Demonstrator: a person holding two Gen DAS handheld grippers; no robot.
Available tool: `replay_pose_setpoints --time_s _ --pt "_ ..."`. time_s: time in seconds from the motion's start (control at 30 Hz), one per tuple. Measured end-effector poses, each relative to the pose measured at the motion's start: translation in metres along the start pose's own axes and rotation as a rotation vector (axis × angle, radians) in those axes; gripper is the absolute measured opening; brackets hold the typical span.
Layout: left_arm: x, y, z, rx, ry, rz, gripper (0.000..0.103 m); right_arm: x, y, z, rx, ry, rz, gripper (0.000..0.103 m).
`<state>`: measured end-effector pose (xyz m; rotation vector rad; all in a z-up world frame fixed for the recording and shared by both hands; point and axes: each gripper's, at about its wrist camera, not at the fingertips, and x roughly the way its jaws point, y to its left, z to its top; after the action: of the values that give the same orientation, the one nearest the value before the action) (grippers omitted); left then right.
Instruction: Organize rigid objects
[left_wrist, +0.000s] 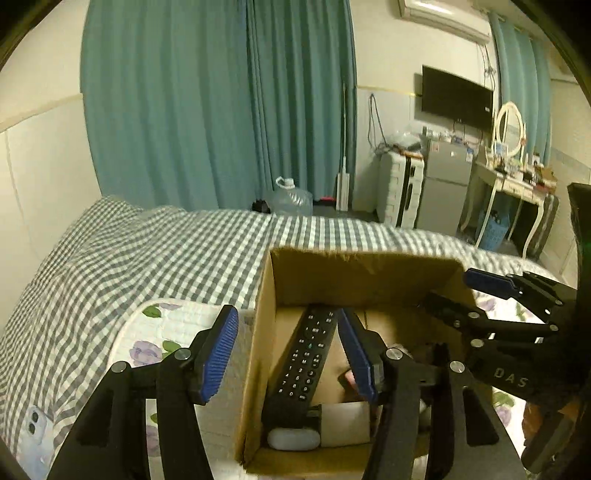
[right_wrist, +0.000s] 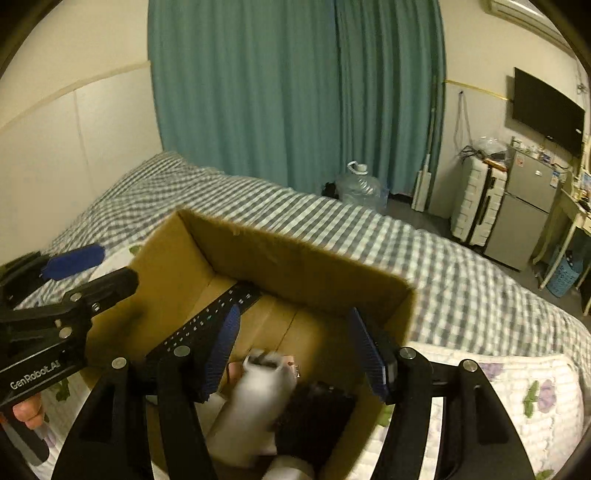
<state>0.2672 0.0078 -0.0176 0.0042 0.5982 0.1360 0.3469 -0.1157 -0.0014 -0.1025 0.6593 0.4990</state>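
Note:
An open cardboard box (left_wrist: 369, 266) (right_wrist: 295, 254) sits on a checked bed. A black remote (left_wrist: 304, 363) (right_wrist: 207, 321) leans inside against its left wall. A white oval case (left_wrist: 293, 439) lies at the remote's foot. A blurred white cylinder (right_wrist: 255, 398) lies in the box beside a black object (right_wrist: 317, 410). My left gripper (left_wrist: 288, 354) is open, straddling the box's left wall, holding nothing. My right gripper (right_wrist: 299, 354) is open above the box, over the white cylinder; it also shows in the left wrist view (left_wrist: 461, 291).
A floral quilt (left_wrist: 166, 325) (right_wrist: 517, 391) lies under the box. A phone (left_wrist: 35, 428) lies on the bed at far left. Beyond the bed stand a water jug (left_wrist: 291, 197), suitcase (left_wrist: 402, 192), fridge (left_wrist: 447, 184) and dressing table (left_wrist: 517, 181).

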Motion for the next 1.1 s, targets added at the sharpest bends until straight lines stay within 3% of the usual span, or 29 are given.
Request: replay_pose_setpoints --time_s 0.2,0.4,0.6,0.67,0.87,1.1 --pt "-0.055 -0.005 0.018 0.015 -0.113 -0.003 0.065 -0.068 0.006 0.018 -0.043 -0.085 -0.073 0.062" --pt "-0.114 -0.010 0.025 0.040 -0.213 -0.026 0.069 -0.156 0.024 0.023 -0.072 -0.209 -0.142 0.075" --pt "-0.154 -0.006 0.023 0.006 -0.273 -0.057 0.073 -0.215 0.033 0.011 -0.033 -0.299 -0.174 0.096" --pt "-0.166 -0.006 0.019 0.009 -0.299 -0.048 0.073 -0.226 0.036 0.004 -0.032 -0.317 -0.173 0.103" --pt "-0.181 -0.001 0.000 0.001 -0.357 -0.019 0.074 -0.234 0.046 -0.020 -0.007 -0.328 -0.177 0.103" --pt "-0.153 0.004 -0.038 -0.033 -0.305 -0.034 0.074 -0.209 0.051 -0.068 0.025 -0.263 -0.192 0.103"
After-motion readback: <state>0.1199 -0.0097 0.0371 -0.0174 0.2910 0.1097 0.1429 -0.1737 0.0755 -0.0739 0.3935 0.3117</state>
